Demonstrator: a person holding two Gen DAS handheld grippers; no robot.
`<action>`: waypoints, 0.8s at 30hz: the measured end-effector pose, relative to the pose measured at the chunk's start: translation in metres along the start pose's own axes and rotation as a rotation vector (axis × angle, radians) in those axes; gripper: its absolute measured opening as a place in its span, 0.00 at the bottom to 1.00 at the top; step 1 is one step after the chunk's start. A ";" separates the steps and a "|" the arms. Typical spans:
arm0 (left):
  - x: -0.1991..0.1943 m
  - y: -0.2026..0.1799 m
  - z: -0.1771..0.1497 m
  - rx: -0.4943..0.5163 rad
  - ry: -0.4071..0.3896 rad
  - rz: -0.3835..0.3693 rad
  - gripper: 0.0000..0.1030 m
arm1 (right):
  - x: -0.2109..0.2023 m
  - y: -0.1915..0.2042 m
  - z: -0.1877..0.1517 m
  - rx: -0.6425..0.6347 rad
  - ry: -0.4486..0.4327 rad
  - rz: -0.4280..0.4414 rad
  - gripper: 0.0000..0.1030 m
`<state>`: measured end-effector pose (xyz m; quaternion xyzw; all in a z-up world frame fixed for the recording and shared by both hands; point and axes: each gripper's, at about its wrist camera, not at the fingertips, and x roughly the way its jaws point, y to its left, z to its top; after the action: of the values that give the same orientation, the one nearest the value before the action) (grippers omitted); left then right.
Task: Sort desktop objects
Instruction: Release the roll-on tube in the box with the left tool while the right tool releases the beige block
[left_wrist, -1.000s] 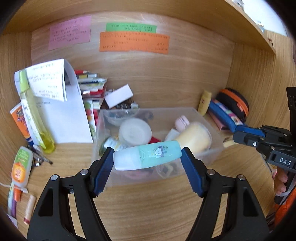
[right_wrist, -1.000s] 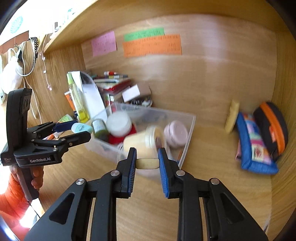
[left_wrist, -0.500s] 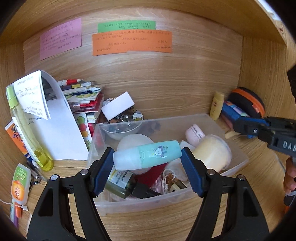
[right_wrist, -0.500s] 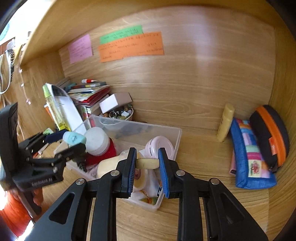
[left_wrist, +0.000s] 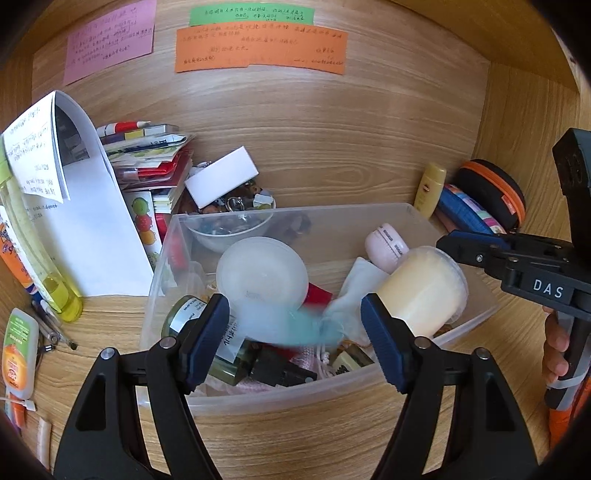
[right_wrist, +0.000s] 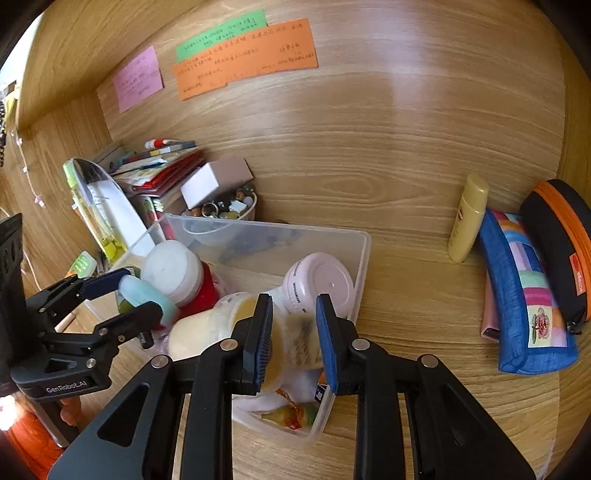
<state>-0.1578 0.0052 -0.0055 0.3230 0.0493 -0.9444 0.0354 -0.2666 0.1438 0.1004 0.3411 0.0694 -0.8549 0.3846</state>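
Note:
A clear plastic bin on the wooden desk holds jars, a pink round case and a cream tub. My left gripper is open above the bin's near side. The teal bottle is a blur dropping between its fingers; in the right wrist view it still lies between them. My right gripper hovers over the bin, with a small cream-yellow object blurred between its fingers; whether they still grip it I cannot tell.
Books, a curled paper, a yellow bottle and small tubes crowd the left. A bowl of trinkets stands behind the bin. A yellow tube, a blue pouch and a black-orange case lie right.
Both grippers moved forward over the bin. The left gripper opened and the teal bottle is falling out of it. The cream object in the right gripper has turned blurry.

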 end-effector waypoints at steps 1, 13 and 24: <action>-0.001 0.000 0.000 -0.002 -0.001 -0.005 0.75 | -0.003 0.000 0.000 0.001 -0.008 -0.002 0.30; -0.015 0.008 0.004 -0.039 -0.041 -0.022 0.85 | -0.035 0.019 -0.004 -0.077 -0.087 -0.054 0.50; -0.049 0.006 -0.003 -0.014 -0.091 0.077 0.94 | -0.066 0.055 -0.026 -0.200 -0.180 -0.083 0.83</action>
<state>-0.1172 0.0017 0.0216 0.2812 0.0418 -0.9557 0.0764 -0.1829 0.1559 0.1308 0.2197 0.1337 -0.8860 0.3859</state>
